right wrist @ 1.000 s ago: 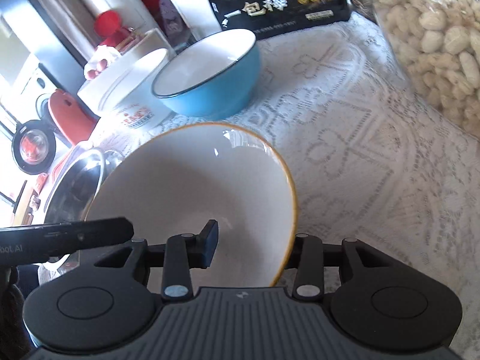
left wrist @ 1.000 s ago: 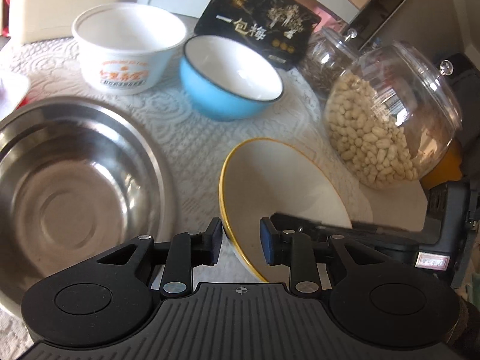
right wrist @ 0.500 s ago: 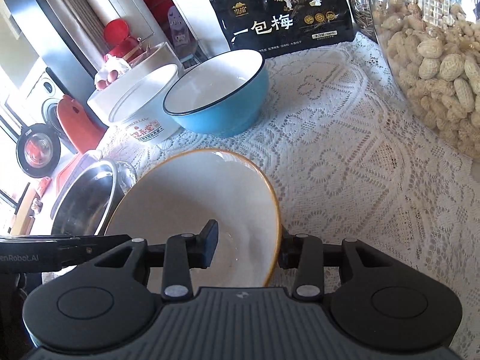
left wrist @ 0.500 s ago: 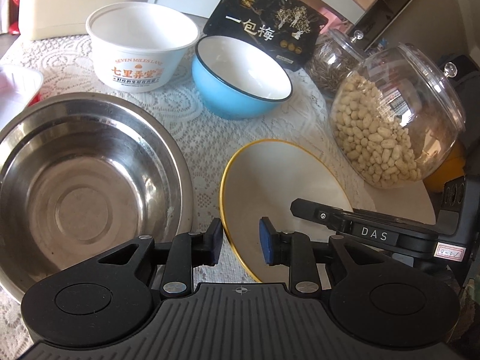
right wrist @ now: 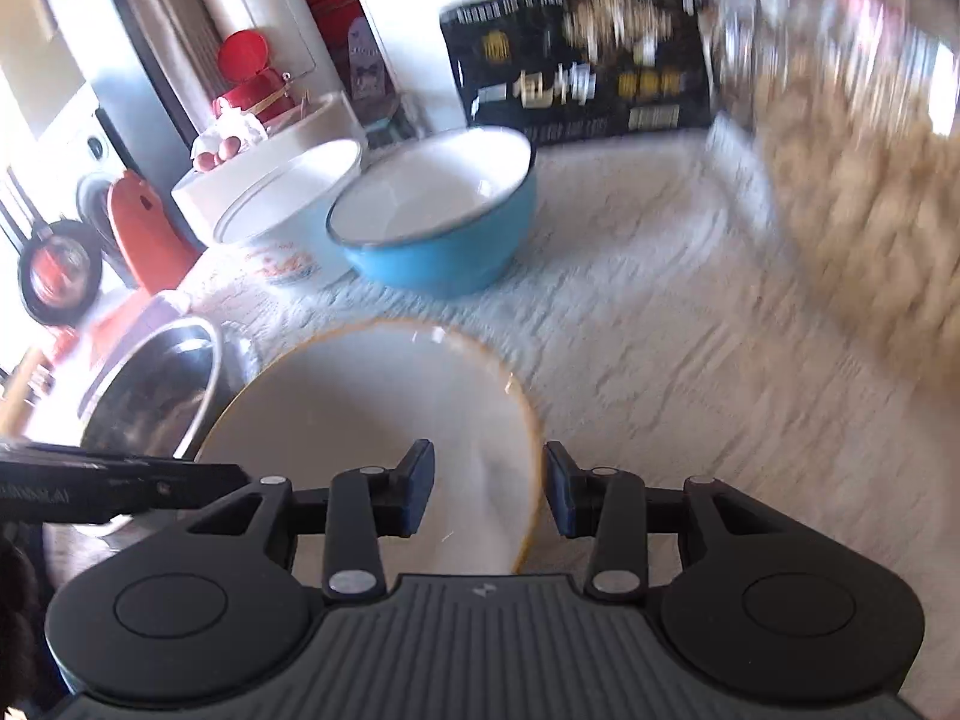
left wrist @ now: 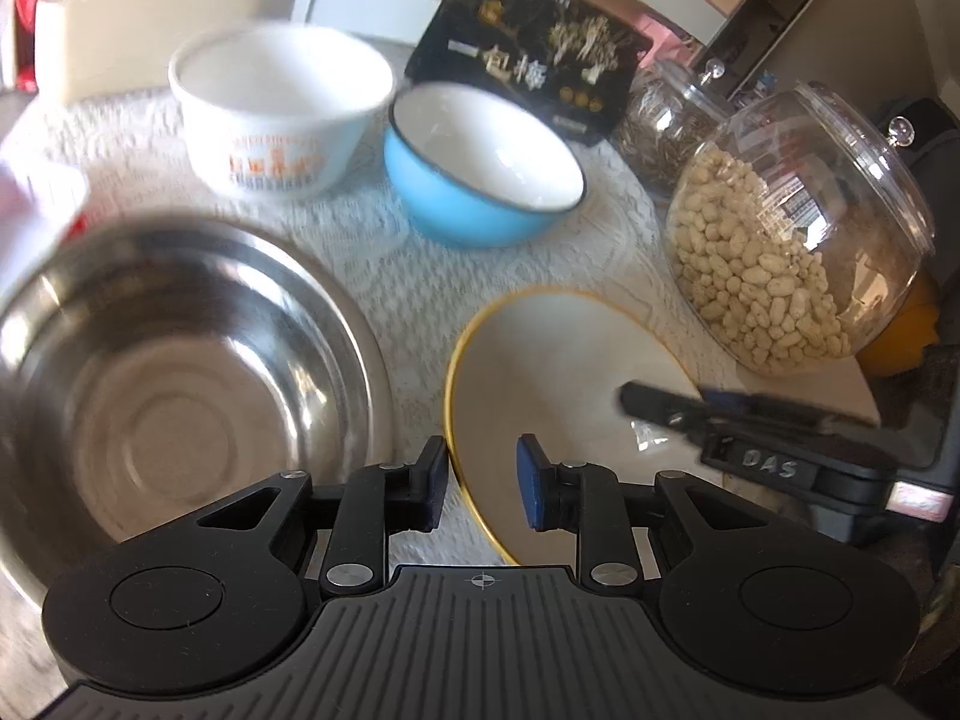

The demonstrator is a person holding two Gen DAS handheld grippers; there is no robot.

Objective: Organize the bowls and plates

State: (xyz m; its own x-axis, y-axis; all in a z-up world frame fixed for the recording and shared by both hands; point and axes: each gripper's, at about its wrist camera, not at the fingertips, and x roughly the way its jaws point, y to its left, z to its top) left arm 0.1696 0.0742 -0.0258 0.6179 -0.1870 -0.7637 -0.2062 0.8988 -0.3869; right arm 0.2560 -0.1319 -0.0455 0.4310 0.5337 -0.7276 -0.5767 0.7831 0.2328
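Note:
A white plate with a yellow rim (left wrist: 558, 378) lies on the lace cloth beside a large steel bowl (left wrist: 168, 384). My left gripper (left wrist: 483, 483) straddles the plate's near rim. Its jaws are closing, and a gap still shows on each side of the rim. In the right wrist view the same plate (right wrist: 372, 408) has its rim between the pads of my right gripper (right wrist: 486, 489), which is shut on it. The right gripper's finger (left wrist: 660, 408) reaches over the plate from the right. A blue bowl (left wrist: 474, 210) and a white printed bowl (left wrist: 276, 138) stand behind.
A round jar of peanuts (left wrist: 792, 240) stands close to the plate on the right. Behind it is a smaller jar (left wrist: 666, 120), and a black packet (left wrist: 528, 60) leans at the back. A beige container (left wrist: 150, 18) sits at the far left.
The left jaws have narrowed a little around the plate's rim. In the left view the right gripper's finger has drawn back to the right across the plate. The right view has risen slightly and rolled.

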